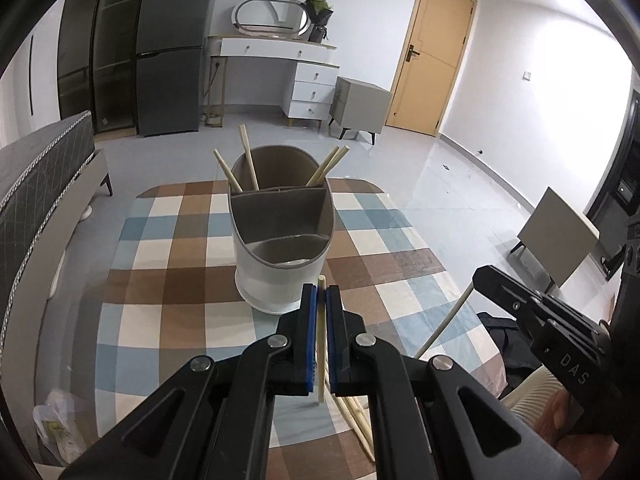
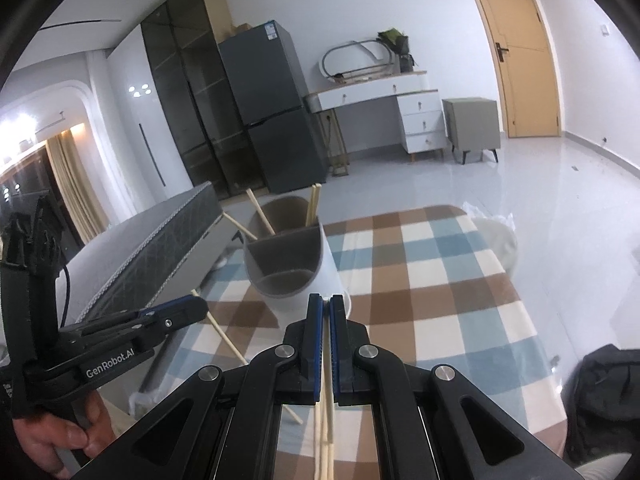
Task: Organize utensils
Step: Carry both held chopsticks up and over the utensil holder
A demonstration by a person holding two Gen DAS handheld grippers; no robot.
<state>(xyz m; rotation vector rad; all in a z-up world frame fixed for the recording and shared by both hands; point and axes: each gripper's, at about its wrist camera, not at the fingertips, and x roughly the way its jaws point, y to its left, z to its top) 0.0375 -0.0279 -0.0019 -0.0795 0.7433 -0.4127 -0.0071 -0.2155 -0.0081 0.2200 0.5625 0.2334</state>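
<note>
A white and taupe utensil holder (image 1: 280,240) (image 2: 292,264) stands on the checked tablecloth (image 1: 168,280). Several wooden chopsticks (image 1: 250,160) lean in its rear compartment, and the front compartment looks empty. My left gripper (image 1: 321,294) (image 2: 202,306) hovers just in front of the holder, shut on a single chopstick (image 1: 321,344) (image 2: 226,338). To its right, my right gripper (image 2: 325,306) (image 1: 478,276) is shut on another chopstick (image 2: 327,392) (image 1: 444,328). More loose chopsticks (image 1: 358,420) lie on the cloth beneath the grippers.
A grey bed (image 1: 36,184) runs along the table's left side. A black bag (image 2: 608,396) sits near the right edge, and a white plastic bag (image 2: 496,240) lies past the far right corner. Fridge (image 2: 264,108), dresser (image 1: 280,68) and door (image 1: 432,56) line the back wall.
</note>
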